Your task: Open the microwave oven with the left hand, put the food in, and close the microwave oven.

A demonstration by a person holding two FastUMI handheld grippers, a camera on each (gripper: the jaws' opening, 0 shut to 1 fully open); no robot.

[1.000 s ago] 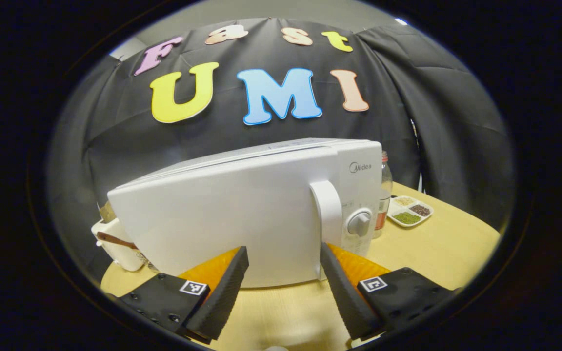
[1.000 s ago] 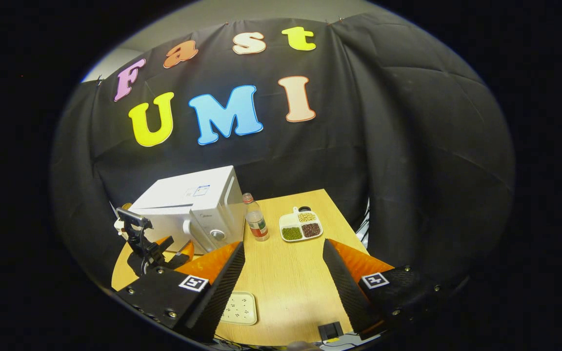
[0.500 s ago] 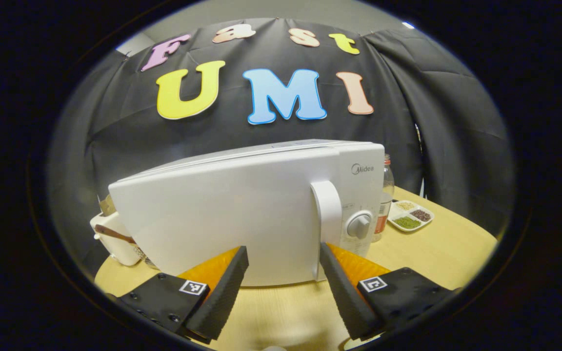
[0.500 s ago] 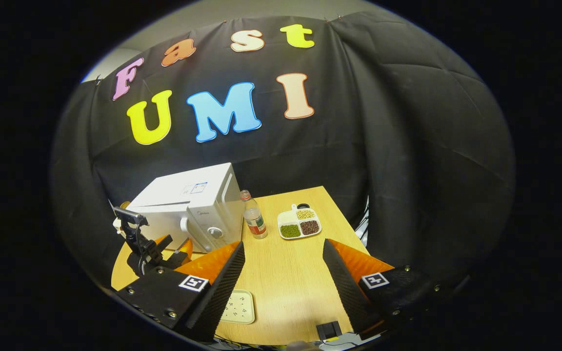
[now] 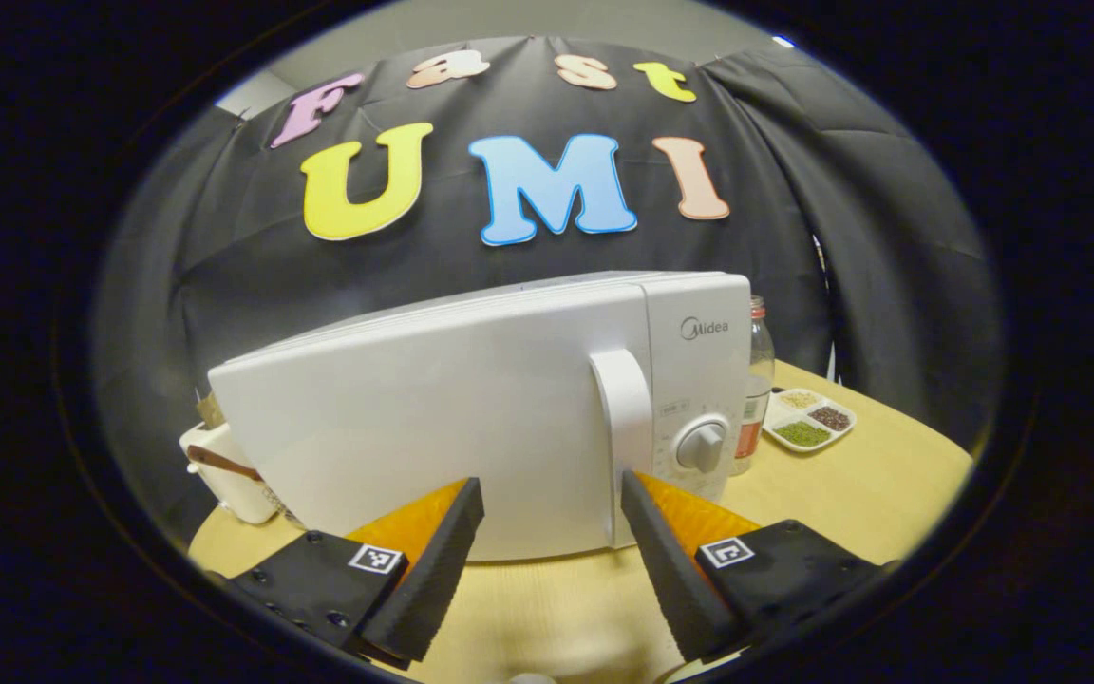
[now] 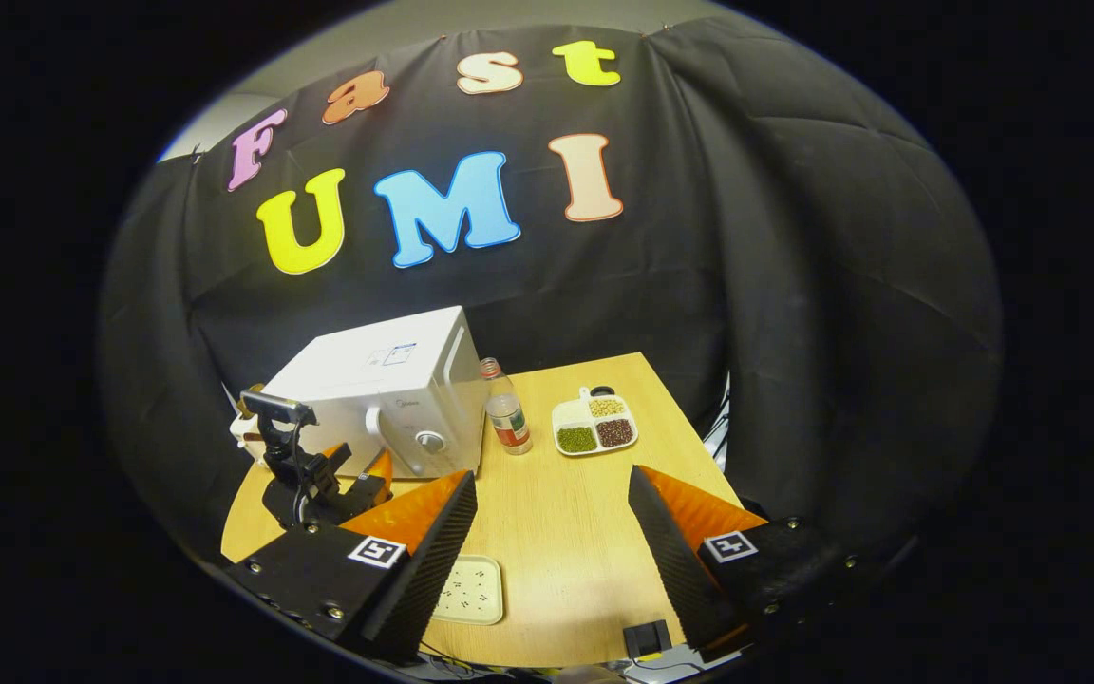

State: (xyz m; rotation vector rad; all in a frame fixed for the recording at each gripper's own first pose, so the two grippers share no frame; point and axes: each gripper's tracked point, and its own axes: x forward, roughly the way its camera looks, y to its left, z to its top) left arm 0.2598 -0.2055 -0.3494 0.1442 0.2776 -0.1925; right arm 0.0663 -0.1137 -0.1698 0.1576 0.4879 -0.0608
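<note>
Booth wall: black cloth is hanging behind and around everything.
Table: pale wood is carrying all the things, with bare boards lying in front of the right gripper.
Microwave: it is standing at the table's far left corner in the right gripper view, white, door shut; in the left gripper view it is looming close and square ahead.
Handle: it is running upright along the door's right edge, beside the dial; its long axis is standing vertical.
Left gripper: its fingers are standing spread with nothing between them, close in front of the door; the handle is lying just ahead and slightly right of the gap, above the right-side finger. In the right gripper view it is sitting right before the microwave.
Right gripper: its fingers are gaping wide and empty, hanging well back from the microwave over the near table.
Nearer hand: the left, by a long way.
Bottle: standing upright just right of the microwave.
Divided dish: holding green, brown and pale grains, lying right of the bottle.
Small tray: pale, lying flat near the table's front edge.
Coming move, as a judgement: the left gripper is needing a small shift right to bring the handle between its fingers.
</note>
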